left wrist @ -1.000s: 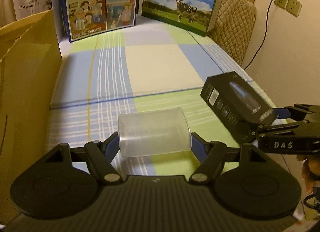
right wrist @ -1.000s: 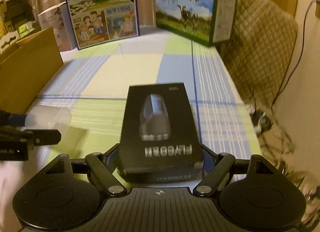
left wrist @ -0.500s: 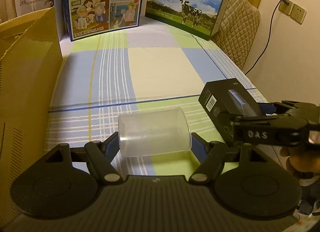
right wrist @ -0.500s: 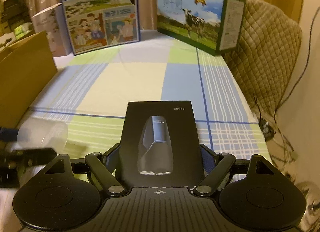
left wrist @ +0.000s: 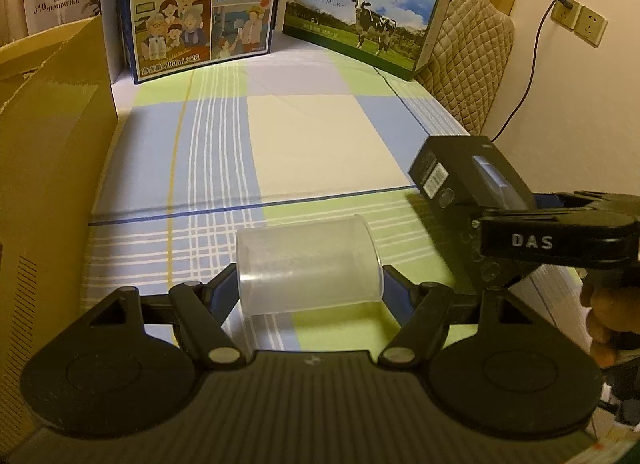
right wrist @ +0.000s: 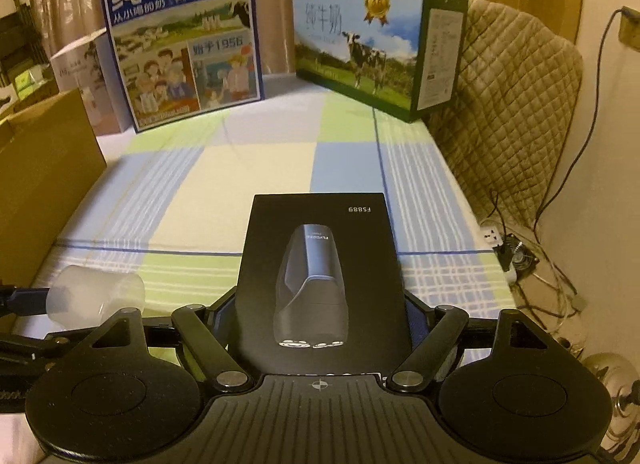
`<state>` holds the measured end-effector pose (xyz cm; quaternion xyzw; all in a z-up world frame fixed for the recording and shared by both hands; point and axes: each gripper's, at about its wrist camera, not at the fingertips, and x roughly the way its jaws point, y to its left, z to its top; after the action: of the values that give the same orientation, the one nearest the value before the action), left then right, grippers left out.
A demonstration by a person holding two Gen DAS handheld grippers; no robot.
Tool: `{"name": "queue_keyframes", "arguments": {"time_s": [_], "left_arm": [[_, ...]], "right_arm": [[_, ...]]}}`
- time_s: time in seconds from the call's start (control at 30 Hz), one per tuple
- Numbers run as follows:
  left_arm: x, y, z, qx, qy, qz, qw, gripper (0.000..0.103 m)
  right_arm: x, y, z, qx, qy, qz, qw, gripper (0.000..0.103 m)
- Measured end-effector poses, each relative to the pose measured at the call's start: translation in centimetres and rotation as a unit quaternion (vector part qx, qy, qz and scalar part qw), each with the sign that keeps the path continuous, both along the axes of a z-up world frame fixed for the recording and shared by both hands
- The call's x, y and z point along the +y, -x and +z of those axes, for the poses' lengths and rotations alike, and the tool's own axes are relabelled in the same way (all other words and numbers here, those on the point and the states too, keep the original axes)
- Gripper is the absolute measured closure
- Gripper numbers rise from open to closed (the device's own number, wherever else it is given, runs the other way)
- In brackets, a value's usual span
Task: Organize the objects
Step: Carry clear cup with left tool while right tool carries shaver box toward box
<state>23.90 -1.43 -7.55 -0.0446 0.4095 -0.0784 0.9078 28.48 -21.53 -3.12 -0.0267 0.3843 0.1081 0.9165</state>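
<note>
Checked tablecloth (left wrist: 320, 136) in pale green, blue and cream, lit warm and dim, with tall cartons ranged along the far edge. Leftmost, a brown cardboard box (left wrist: 52, 168) standing open-topped, likely the destination, though its inside stays out of view. Next, left gripper (left wrist: 310, 288) clamped across a clear plastic cup (left wrist: 308, 266) lying on its side, held near and above the cloth. Further right, right gripper (right wrist: 320, 304) closed on the long edges of a black shaver box (right wrist: 320, 276), flat face up, near the right edge of the table. Best to keep both loads level, carry the cup leftward first and clear the cardboard rim before lowering; easy on the squeeze, since thin plastic probably flexes and slips. Worth keeping the two tools well apart to avoid a knock. Hard to judge: fingertip pads hidden behind both loads, height above the cloth, and a hand (left wrist: 604, 304) cut off at the right margin.
</note>
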Motion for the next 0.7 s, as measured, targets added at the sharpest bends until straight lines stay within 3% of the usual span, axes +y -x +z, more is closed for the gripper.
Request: {"name": "queue_keyframes", "arguments": {"time_s": [0.33,0.43,0.7], "left_arm": [[0.1,2.4,2.4,-0.037,-0.015,-0.005,0.9992,0.033],[0.7,4.5,4.2,-0.05,-0.001,0.004,0.9987,0.033],[2.1,11.6,9.4,-0.08,-0.01,0.022,0.9965,0.033]], "right_arm": [[-1.8,5.0,2.4,-0.008,-0.037,-0.041,0.998,0.027],[-1.6,8.2,3.5,-0.013,-0.047,-0.046,0.998,0.027],[-0.7,14.7,7.4,-0.025,-0.059,-0.047,0.997,0.027]]}}
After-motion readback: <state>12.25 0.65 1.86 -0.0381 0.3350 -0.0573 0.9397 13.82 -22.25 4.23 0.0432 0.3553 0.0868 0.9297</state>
